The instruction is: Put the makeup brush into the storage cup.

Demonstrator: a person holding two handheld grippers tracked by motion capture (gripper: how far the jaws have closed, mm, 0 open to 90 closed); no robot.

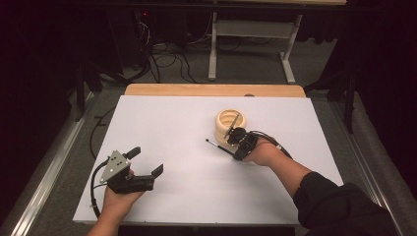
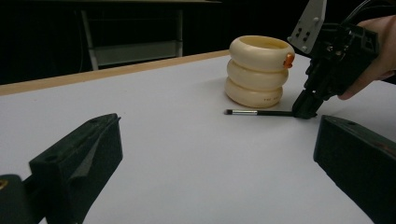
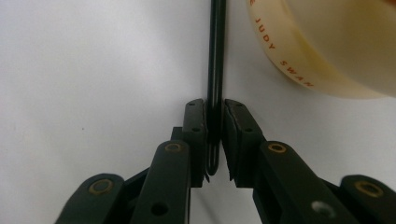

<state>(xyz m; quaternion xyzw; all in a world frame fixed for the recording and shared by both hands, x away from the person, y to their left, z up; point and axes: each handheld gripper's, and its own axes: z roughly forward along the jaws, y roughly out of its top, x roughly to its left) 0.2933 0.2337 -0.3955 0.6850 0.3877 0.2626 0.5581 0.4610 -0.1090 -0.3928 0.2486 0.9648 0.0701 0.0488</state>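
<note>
Here the right gripper (image 3: 215, 140), clamped on the thin brush (image 2: 259, 112) by its very end beside the cream holder (image 1: 231, 125) toward the tabletop's far edge, may let it pivot or slip on lifting, while the left gripper (image 1: 147, 160) gapes wide.

In my right gripper view the brush (image 3: 216, 56) handle runs off the top edge, so its bristle end is cut off, and the cream ringed holder (image 3: 327, 46) beside it is cropped. My pads hide the handle's lower end. In my left gripper view, both my jaws are cut off.
</note>
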